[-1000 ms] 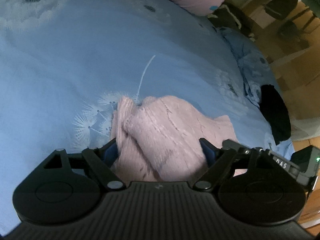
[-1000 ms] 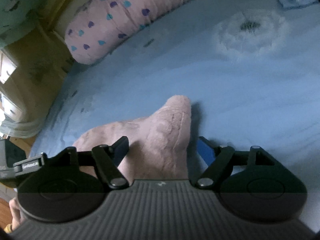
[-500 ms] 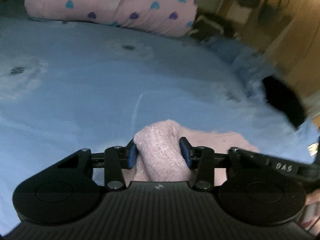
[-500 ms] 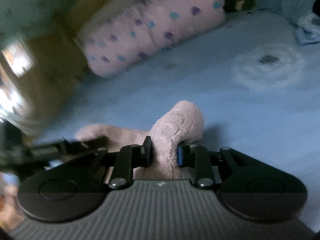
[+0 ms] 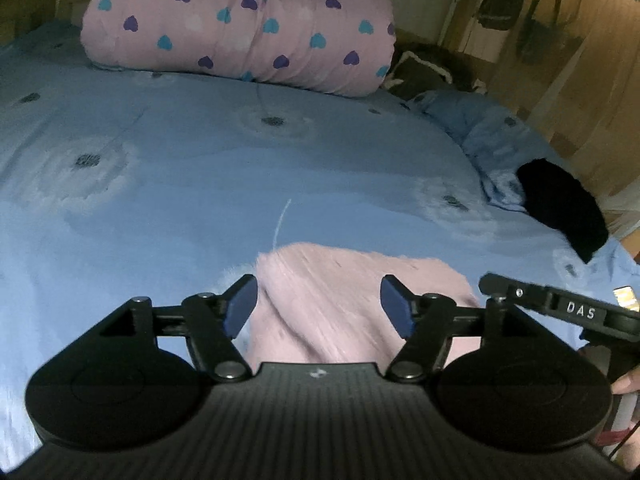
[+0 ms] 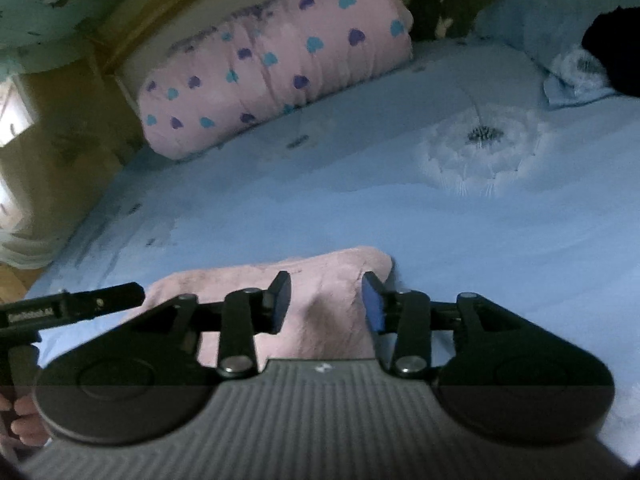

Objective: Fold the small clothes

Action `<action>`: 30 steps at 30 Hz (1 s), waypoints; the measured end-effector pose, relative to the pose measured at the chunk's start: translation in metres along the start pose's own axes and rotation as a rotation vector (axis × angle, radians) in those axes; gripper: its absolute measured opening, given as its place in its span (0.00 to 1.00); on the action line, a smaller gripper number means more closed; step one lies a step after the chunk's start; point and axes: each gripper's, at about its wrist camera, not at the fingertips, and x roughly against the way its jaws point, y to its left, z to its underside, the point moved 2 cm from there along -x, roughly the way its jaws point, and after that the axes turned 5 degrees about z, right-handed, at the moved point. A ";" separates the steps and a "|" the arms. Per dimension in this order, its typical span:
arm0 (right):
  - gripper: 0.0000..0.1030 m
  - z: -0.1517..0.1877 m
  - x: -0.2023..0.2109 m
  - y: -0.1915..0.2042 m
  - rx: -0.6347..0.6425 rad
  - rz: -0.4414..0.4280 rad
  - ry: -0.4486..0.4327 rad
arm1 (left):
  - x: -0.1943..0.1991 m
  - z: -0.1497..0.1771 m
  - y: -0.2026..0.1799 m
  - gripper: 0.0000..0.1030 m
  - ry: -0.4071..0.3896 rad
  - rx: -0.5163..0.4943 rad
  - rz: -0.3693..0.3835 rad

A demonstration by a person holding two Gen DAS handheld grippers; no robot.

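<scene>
Fingers [image 5: 240, 307] opening (both grippers), above garment [image 5: 340, 292]

Blurring into streaks across the pink knit garment [image 5: 340, 300] in the left wrist view, with its near part disappearing behind the left claw [image 5: 319, 306]. Hiding the garment's near end likewise behind the right claw [image 6: 326, 306]. Getting cut off at the right edge: a black cloth [image 6: 616, 52], shape unclear.

Heart-print pillow [image 5: 240, 24] on blue bedsheet [image 5: 180, 184]
</scene>
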 end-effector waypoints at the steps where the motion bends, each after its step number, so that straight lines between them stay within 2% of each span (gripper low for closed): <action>1: 0.52 0.001 0.008 0.001 0.003 -0.006 -0.011 | 0.006 0.004 -0.004 0.72 0.000 0.002 0.007; 4: 0.55 0.005 0.030 0.006 -0.005 -0.013 -0.039 | 0.027 0.022 -0.019 0.72 -0.004 0.017 0.025; 7: 0.56 0.018 0.047 0.009 -0.020 -0.007 -0.018 | 0.037 0.039 -0.028 0.72 -0.011 0.022 0.019; 16: 0.59 0.073 0.081 0.018 0.111 0.052 -0.041 | 0.031 0.083 -0.026 0.71 0.019 0.071 -0.045; 18: 0.59 0.080 0.081 0.018 0.142 0.074 -0.050 | 0.029 0.089 -0.026 0.60 0.015 0.071 -0.047; 20: 0.59 0.084 0.080 0.019 0.168 0.087 -0.068 | 0.032 0.090 -0.029 0.24 0.005 0.061 -0.044; 22: 0.59 0.084 0.079 0.020 0.177 0.083 -0.083 | 0.044 0.086 -0.033 0.10 -0.025 0.049 -0.037; 24: 0.59 0.085 0.080 0.019 0.173 0.085 -0.100 | 0.061 0.082 -0.036 0.10 -0.067 0.035 -0.049; 26: 0.59 0.084 0.082 0.017 0.165 0.093 -0.121 | 0.071 0.084 -0.032 0.10 -0.075 0.025 -0.079; 30: 0.59 0.082 0.090 0.013 0.143 0.052 -0.154 | 0.063 0.105 -0.003 0.10 -0.003 0.099 -0.129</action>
